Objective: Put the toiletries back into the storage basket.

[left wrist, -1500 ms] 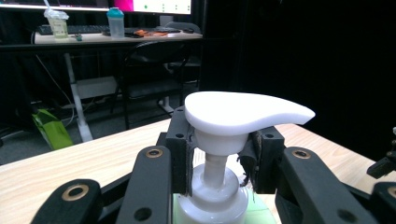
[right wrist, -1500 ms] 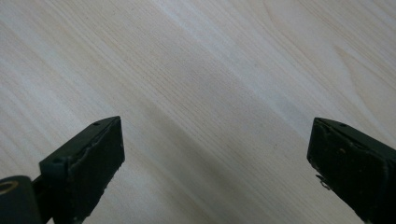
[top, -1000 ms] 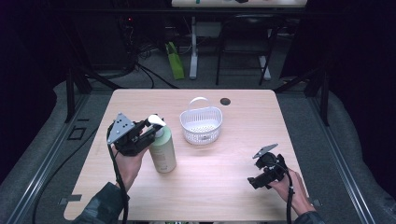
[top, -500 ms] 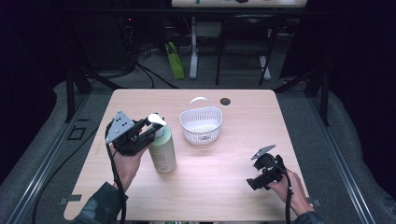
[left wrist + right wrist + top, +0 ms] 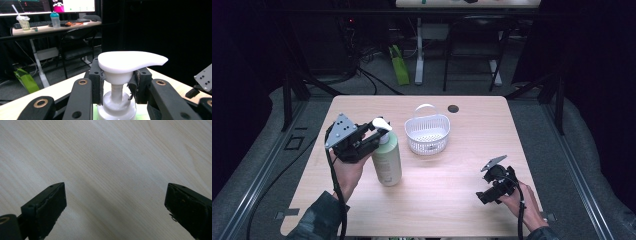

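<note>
A pale green pump bottle with a white pump head stands upright on the wooden table, left of the middle. My left gripper comes in from the left and is shut on the bottle's white neck just under the pump head, and in the left gripper view its pads press on both sides of the neck. My right gripper is held low near the table's front right, jaws wide open over bare wood with nothing between them.
A white perforated basket with an upright handle stands just right of the bottle, toward the back. A small black round cap lies near the far edge. Table legs, cables and a green bag are beyond the table.
</note>
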